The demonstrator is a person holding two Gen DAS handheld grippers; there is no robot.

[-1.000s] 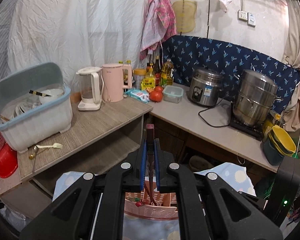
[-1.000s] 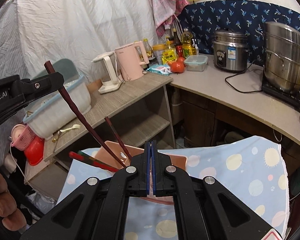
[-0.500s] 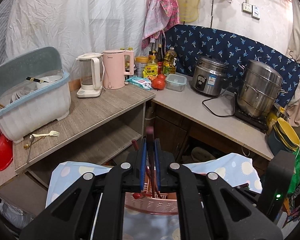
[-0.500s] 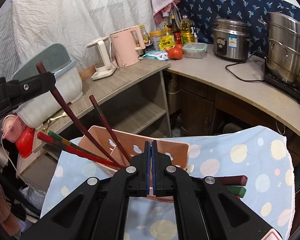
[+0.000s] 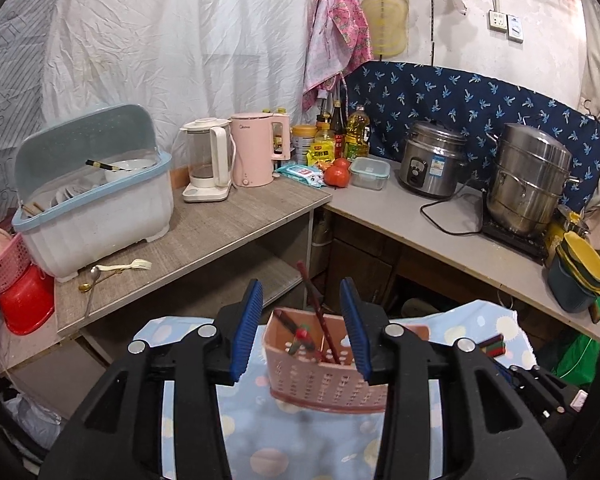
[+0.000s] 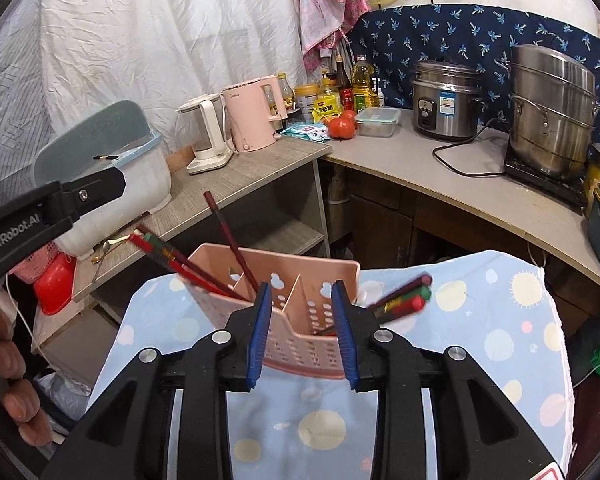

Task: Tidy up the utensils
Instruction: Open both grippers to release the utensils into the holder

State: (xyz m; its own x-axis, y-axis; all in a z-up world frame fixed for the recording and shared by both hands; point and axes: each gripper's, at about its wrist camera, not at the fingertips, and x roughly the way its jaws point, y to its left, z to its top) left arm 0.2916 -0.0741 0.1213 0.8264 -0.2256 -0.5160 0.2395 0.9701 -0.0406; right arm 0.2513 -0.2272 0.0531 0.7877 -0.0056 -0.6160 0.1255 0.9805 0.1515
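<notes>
A pink perforated utensil basket [image 5: 324, 376] stands on a blue dotted cloth. My left gripper [image 5: 300, 328] hangs just above its near rim. Its jaws are opening and the pads press on nothing. A dark red chopstick [image 5: 314, 306] stands free in the basket beyond them. My right gripper [image 6: 302, 330] is over the basket's [image 6: 284, 276] near wall. Its jaws are opening too, with only the wall behind the gap. Red and green chopsticks [image 6: 160, 252] lean out to the left. A blurred bundle of chopsticks [image 6: 404, 300] sticks out to the right.
On the wooden counter behind stand a lidded dish box [image 5: 92, 208] and two kettles [image 5: 228, 160], with a fork and spoon [image 5: 116, 270] in front. A rice cooker [image 5: 432, 164] and a steel steamer pot [image 5: 528, 184] are on the right. A red basin [image 5: 24, 300] sits low on the left.
Both grippers went from shut to open. The left one let go of the dark red chopstick, which now stands in the basket. Both grippers came down closer to the basket.
</notes>
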